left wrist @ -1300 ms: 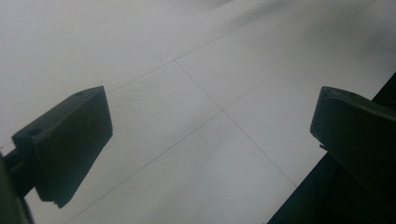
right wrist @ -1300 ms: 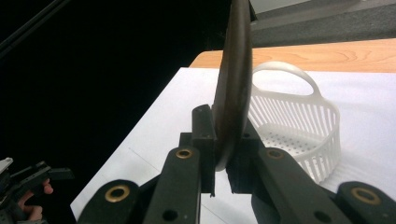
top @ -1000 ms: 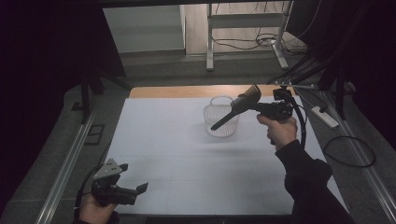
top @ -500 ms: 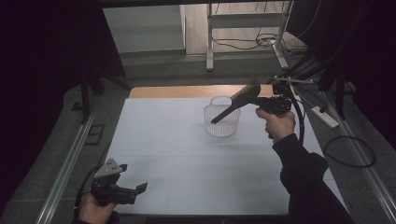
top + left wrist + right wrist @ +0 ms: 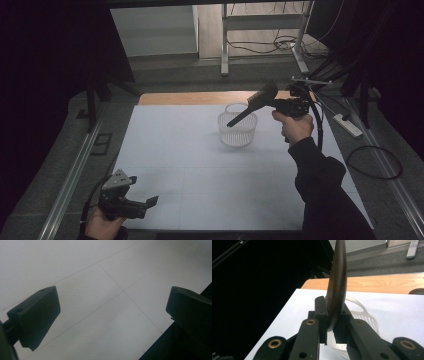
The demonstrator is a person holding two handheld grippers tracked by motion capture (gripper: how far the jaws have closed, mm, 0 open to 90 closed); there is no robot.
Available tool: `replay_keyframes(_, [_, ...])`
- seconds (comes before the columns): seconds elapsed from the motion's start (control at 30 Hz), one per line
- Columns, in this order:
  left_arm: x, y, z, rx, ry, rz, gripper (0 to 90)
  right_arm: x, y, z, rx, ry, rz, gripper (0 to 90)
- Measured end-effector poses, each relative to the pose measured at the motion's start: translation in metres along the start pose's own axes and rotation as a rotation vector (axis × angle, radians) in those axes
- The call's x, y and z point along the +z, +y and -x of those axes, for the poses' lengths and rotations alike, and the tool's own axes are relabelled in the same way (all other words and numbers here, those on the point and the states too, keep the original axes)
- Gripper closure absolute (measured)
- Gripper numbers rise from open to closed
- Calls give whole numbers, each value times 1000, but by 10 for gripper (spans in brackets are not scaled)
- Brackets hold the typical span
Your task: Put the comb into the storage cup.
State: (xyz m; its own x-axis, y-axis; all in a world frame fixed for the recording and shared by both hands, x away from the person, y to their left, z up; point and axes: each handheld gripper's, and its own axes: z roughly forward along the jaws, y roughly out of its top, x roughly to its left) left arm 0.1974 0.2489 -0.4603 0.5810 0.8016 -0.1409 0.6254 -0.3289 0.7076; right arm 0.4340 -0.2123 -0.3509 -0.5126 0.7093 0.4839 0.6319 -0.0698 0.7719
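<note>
A dark spatula-like utensil [image 5: 252, 106] hangs slanted above a white slotted basket [image 5: 239, 132] at the back of the white table [image 5: 200, 165]. Its thin black handle points down-left over the basket's rim. My right gripper [image 5: 273, 101] is shut on the utensil's broad end. In the right gripper view that broad end [image 5: 338, 277] stands edge-on, pinched at the gripper [image 5: 332, 307], with the basket [image 5: 364, 315] behind. My left gripper [image 5: 147, 204] rests low at the table's front left. Its jaws stand wide open [image 5: 112, 312] with only bare table between them.
A wooden strip [image 5: 190, 98] borders the table's far edge. Metal rails [image 5: 70, 180] run along both sides. A power strip [image 5: 347, 125] and looped cables [image 5: 372, 162] lie on the floor at the right. Dark curtains flank the scene.
The right hand has lifted slightly with the utensil, so the handle's low tip sits a little higher over the basket. The left gripper has kept still.
</note>
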Motion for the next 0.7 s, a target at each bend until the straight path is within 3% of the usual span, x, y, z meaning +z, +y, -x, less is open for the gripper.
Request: replay_keyframes(0.7, [1, 0, 0, -1, -2, -7, 0, 16, 1, 9, -18, -31, -6, 831])
